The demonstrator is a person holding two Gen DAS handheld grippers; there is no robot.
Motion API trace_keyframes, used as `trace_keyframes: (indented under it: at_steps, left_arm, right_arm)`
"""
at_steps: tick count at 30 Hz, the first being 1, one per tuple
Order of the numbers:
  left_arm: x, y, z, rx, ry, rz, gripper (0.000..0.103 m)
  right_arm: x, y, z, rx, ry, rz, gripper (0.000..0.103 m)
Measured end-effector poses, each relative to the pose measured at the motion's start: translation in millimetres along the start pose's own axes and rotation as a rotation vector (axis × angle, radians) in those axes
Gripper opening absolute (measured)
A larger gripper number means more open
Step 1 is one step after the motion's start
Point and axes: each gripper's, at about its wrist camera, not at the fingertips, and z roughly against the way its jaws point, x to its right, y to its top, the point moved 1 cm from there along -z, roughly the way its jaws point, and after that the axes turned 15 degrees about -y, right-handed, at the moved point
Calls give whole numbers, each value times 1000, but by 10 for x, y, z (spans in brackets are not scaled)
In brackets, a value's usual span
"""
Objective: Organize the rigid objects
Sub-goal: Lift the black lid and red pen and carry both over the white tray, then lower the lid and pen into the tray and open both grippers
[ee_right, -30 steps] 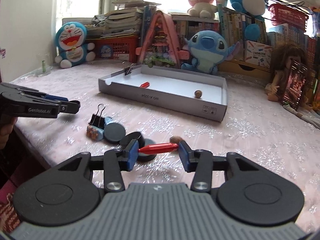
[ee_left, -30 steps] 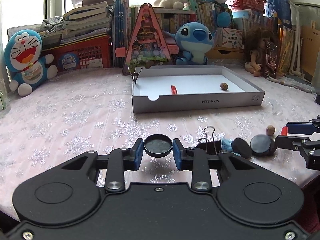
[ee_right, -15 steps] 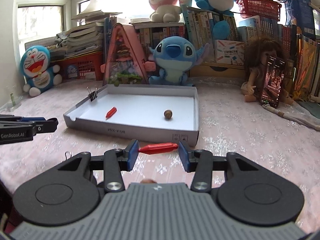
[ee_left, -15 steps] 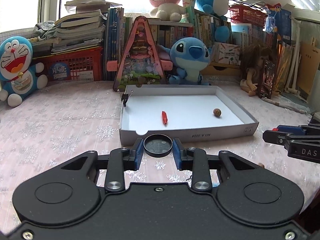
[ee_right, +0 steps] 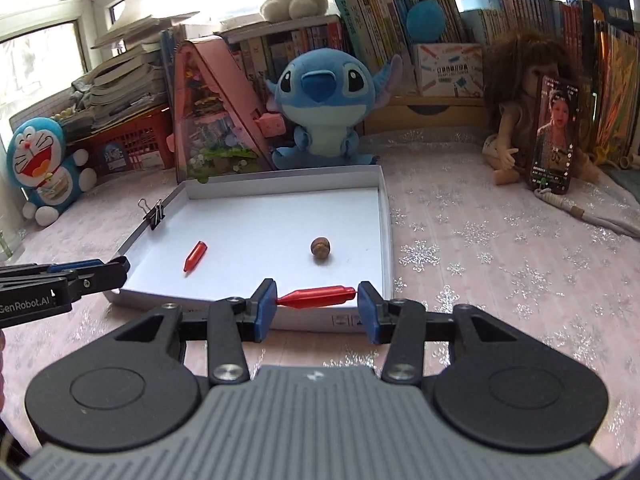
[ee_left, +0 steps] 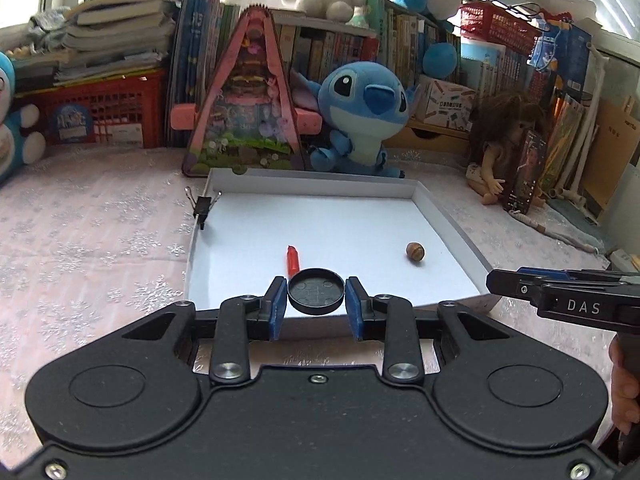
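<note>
Both grippers are now hanging at the near wall of the white box lid; a second ago they were back over the loose pile of clips and discs on the tablecloth, which is no longer showing. The left gripper is clenching a round black disc, flat and shallow with a raised rim, pinched edge to edge between its blue pads. The right gripper is grasping a red pointed cap, lying crosswise with its tips pressing against both pads.

Inside the lid, another red cap is lying at twelve o'clock from the disc, and a brown acorn-like nut is sitting at about two o'clock. A black binder clip is gripping the lid's far left wall, at eleven o'clock. Behind the lid, a blue plush toy and a pink triangular playset are standing against the books. Nothing is blocking the lid's bare floor.
</note>
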Motion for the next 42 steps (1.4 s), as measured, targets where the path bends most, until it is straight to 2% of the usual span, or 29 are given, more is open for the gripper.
trace_keyframes:
  at_steps: [3,13,17,32,42]
  left_arm:
    - [-82,69,-190,-44,-12,32,29]
    - [-281,13,-701,-137,40,74,29]
    - [-247,-1,-785,-133,63,38,29]
    - [-332,140,-1077,-132,93,68,29]
    - [-356,187,-1165,-124,119,49,30]
  right_arm:
    - [-18,104,-129,-36,9,-11,49]
    - [-47,241,-557,-133,-3,-29,49]
    - [-95,233,-660,-151,-6,-11,49]
    - [-272,279,-958,-192,-21,25,49]
    - [-331,325,-1058,-192,-38,30,49]
